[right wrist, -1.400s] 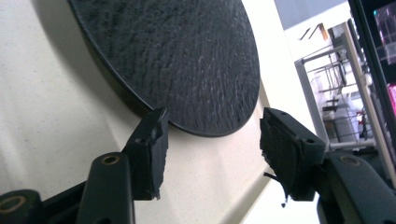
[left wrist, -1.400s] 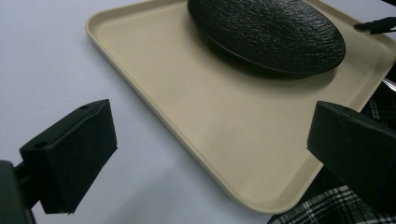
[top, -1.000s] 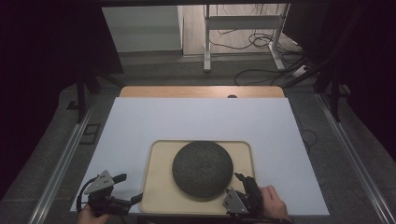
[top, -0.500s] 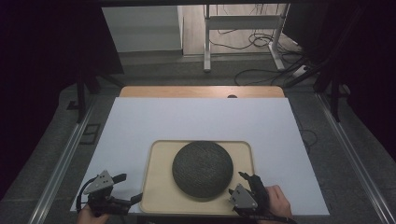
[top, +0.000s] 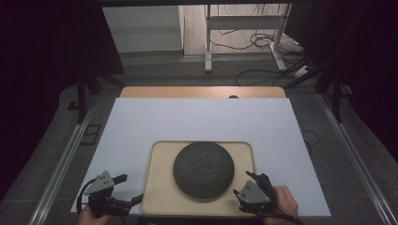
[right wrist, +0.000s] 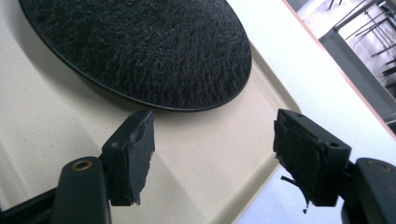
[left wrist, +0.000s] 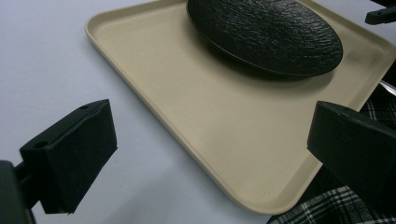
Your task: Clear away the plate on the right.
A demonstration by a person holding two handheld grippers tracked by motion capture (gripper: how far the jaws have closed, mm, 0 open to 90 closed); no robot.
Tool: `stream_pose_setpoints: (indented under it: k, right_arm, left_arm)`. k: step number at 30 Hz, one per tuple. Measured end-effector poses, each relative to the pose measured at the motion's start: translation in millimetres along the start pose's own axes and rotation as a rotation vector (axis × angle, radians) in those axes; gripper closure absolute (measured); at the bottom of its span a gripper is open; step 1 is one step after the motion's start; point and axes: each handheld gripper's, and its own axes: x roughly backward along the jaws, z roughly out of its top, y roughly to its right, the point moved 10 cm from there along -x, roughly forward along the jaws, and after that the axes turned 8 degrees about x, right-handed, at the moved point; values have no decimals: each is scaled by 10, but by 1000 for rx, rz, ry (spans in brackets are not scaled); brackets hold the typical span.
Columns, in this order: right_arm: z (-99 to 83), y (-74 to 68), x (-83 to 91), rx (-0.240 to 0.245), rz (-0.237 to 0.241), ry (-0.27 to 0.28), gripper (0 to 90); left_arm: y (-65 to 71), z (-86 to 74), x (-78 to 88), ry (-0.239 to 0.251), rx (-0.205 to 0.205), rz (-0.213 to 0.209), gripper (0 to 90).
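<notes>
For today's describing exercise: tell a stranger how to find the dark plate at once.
Start at the white table top. At its near edge lies a beige tray, and the plate rests on it. It alone is round, black and rough-surfaced.

The left hand-held gripper (top: 133,190) is black, with a grey three-cornered plate on top and a dark cable looping back from its body toward the near edge of the worktop (top: 202,117). In its own view its two jaws end in thick, blocky black pads (left wrist: 77,154) with smooth faces, and a small round hole sits on the upper face of one. The right hand-held gripper (top: 244,183) is built alike: black body, grey three-cornered plate, cable trailing back. Its pads (right wrist: 133,154) look worn, the edges frayed and a thread hanging loose. Each jaw arm carries a brass-coloured screw eyelet. Plaid cloth, perhaps a sleeve, is black and white.
</notes>
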Motion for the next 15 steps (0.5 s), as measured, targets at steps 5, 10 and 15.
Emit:
stream_pose_setpoints:
  k: [5, 10, 15]
  right_arm:
    - [-37, 13, -9, -43, 17, -4, 259]
    - [-77, 21, -22, -68, 26, -15, 244]
    - [-110, 22, -36, -80, 36, -28, 223]
  left_arm:
    - [0, -1, 0, -1, 0, -1, 11]
    - [1, -1, -1, -1, -1, -2, 11]
    - [1, 0, -1, -1, 1, -3, 11]
